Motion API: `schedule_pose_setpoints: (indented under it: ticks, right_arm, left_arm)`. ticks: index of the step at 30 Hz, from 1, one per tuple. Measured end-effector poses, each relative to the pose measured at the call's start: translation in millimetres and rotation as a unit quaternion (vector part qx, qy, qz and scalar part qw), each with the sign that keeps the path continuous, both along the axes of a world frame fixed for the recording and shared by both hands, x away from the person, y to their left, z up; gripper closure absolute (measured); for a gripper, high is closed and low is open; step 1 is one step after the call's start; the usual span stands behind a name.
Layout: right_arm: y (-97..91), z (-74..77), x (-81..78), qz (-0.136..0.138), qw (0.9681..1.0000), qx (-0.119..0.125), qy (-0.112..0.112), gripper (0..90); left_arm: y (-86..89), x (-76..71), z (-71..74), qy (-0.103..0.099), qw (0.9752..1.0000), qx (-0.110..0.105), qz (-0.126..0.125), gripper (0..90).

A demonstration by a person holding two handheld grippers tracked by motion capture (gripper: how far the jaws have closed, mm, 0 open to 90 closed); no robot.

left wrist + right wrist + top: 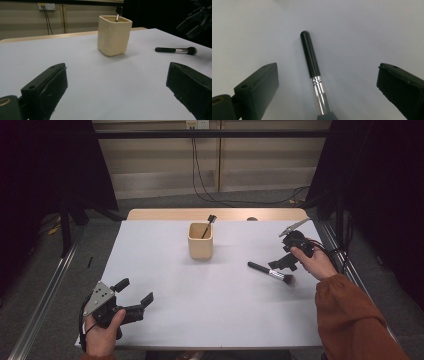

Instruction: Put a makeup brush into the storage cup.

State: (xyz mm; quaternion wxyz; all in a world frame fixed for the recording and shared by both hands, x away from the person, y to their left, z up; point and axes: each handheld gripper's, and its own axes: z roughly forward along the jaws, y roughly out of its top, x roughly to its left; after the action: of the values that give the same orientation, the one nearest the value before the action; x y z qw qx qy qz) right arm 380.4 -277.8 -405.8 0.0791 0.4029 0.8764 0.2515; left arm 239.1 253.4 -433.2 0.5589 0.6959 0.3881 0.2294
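The makeup brush (270,272) lies flat on the white table (200,310). It is off to one side of the cream cup (200,240), on the side where the right gripper (283,263) is, and a bit nearer the person than the cup. It is well apart from the cup. The brush has a black handle, a shiny silver band and a dark fluffy tip. The handle end points toward the cup.

The right gripper hangs just over the fluffy end of the brush. Its two black jaws are spread wide, one on each side of the brush, and they do not touch it.

Inside the cup stands a small brush (208,225). It leans and its dark top sticks out above the rim.

The left gripper (134,294) is far from the cup, near the table's front edge. Its jaws are wide apart too and hold nothing.
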Motion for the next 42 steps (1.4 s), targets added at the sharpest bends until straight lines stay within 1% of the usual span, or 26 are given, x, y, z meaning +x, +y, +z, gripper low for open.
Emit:
schedule_pose_setpoints:
  ticks: [3, 6, 10, 12, 13, 16, 18, 19, 21, 23, 24, 26, 31, 32, 33, 34, 35, 38, 39, 40, 41, 42]
  right_arm:
    - [1.5, -3.0, 1.4, 0.016, 0.9994, -0.012, 0.027, 4.2]
    - [3.1, -5.5, 3.1, 0.025, 0.9981, -0.032, 0.045, 5.1]
    - [6.0, -8.3, 4.8, 0.048, 0.9948, -0.058, 0.068, 4.9]
    - [7.4, -9.4, 5.5, 0.061, 0.9930, -0.067, 0.076, 4.6]
    - [8.4, -9.7, 5.8, 0.063, 0.9920, -0.072, 0.083, 4.3]
    - [10.8, -11.8, 7.9, 0.076, 0.9890, -0.088, 0.091, 5.4]
    - [13.1, -13.5, 9.1, 0.078, 0.9871, -0.103, 0.095, 4.9]
    - [13.3, -15.1, 10.0, 0.082, 0.9865, -0.103, 0.098, 5.3]
    - [14.8, -17.6, 10.7, 0.088, 0.9851, -0.110, 0.098, 6.9]
    - [15.8, -21.5, 11.8, 0.093, 0.9830, -0.116, 0.108, 5.2]
    - [16.9, -23.2, 11.7, 0.091, 0.9822, -0.120, 0.113, 7.1]
    - [17.7, -26.1, 12.5, 0.095, 0.9807, -0.128, 0.113, 10.6]
    - [17.9, -29.8, 15.3, 0.104, 0.9787, -0.135, 0.115, 26.6]
    - [18.2, -30.8, 15.3, 0.102, 0.9775, -0.141, 0.119, 27.6]
    - [17.5, -32.8, 16.0, 0.109, 0.9760, -0.146, 0.119, 31.4]
    - [18.0, -34.0, 15.8, 0.104, 0.9762, -0.146, 0.122, 35.1]
    - [17.5, -35.2, 16.4, 0.107, 0.9751, -0.149, 0.124, 37.9]
    - [18.2, -37.3, 17.3, 0.109, 0.9741, -0.153, 0.126, 46.3]
    - [18.7, -38.3, 17.1, 0.116, 0.9731, -0.154, 0.126, 48.3]
    - [19.5, -39.8, 16.5, 0.115, 0.9725, -0.157, 0.128, 49.2]
    - [20.2, -41.2, 15.8, 0.117, 0.9701, -0.167, 0.133, 53.2]
    - [20.1, -43.7, 15.8, 0.125, 0.9676, -0.172, 0.136, 55.6]
  left_arm:
    - [0.4, 0.2, -0.1, 0.000, 1.0000, 0.002, 0.000, 3.6]
    - [0.5, 0.2, -0.1, 0.000, 1.0000, 0.002, 0.000, 3.6]
    - [0.6, 0.1, -0.1, 0.001, 1.0000, 0.003, 0.000, 3.7]
    - [0.7, 0.2, -0.3, 0.001, 1.0000, 0.002, 0.000, 3.6]
    - [0.5, 0.2, -0.4, 0.001, 1.0000, 0.000, 0.000, 3.6]
    - [0.7, 0.2, -0.4, 0.001, 1.0000, 0.002, -0.001, 3.6]
    - [0.7, 0.2, -0.5, 0.002, 1.0000, 0.002, 0.000, 3.6]
    - [0.5, 0.1, -0.7, 0.003, 1.0000, 0.000, 0.000, 3.6]
    - [0.8, 0.1, -0.6, 0.002, 1.0000, 0.002, 0.000, 3.6]
    - [0.6, 0.1, -0.8, 0.003, 1.0000, 0.001, 0.000, 3.6]
    - [0.5, 0.1, -0.8, 0.003, 1.0000, 0.001, 0.000, 3.6]
    - [0.6, 0.1, -1.0, 0.004, 1.0000, 0.002, 0.000, 3.6]
    - [1.4, 0.4, -1.1, 0.004, 1.0000, 0.005, 0.000, 3.6]
    - [1.6, 0.4, -1.1, 0.004, 1.0000, 0.005, 0.000, 3.6]
    - [1.7, 0.5, -1.1, 0.004, 1.0000, 0.005, 0.000, 3.6]
    - [1.7, 0.4, -1.1, 0.004, 1.0000, 0.006, 0.000, 3.6]
    - [1.7, 0.5, -1.2, 0.005, 1.0000, 0.005, 0.000, 3.6]
    - [1.7, 0.4, -1.3, 0.005, 1.0000, 0.005, 0.000, 3.6]
    - [1.6, 0.3, -1.3, 0.006, 1.0000, 0.003, 0.000, 3.6]
    - [1.7, 0.3, -1.3, 0.006, 1.0000, 0.004, 0.001, 3.6]
    - [2.1, 0.4, -1.3, 0.006, 1.0000, 0.005, 0.000, 3.6]
    - [2.2, 0.3, -1.3, 0.007, 1.0000, 0.007, 0.002, 3.6]
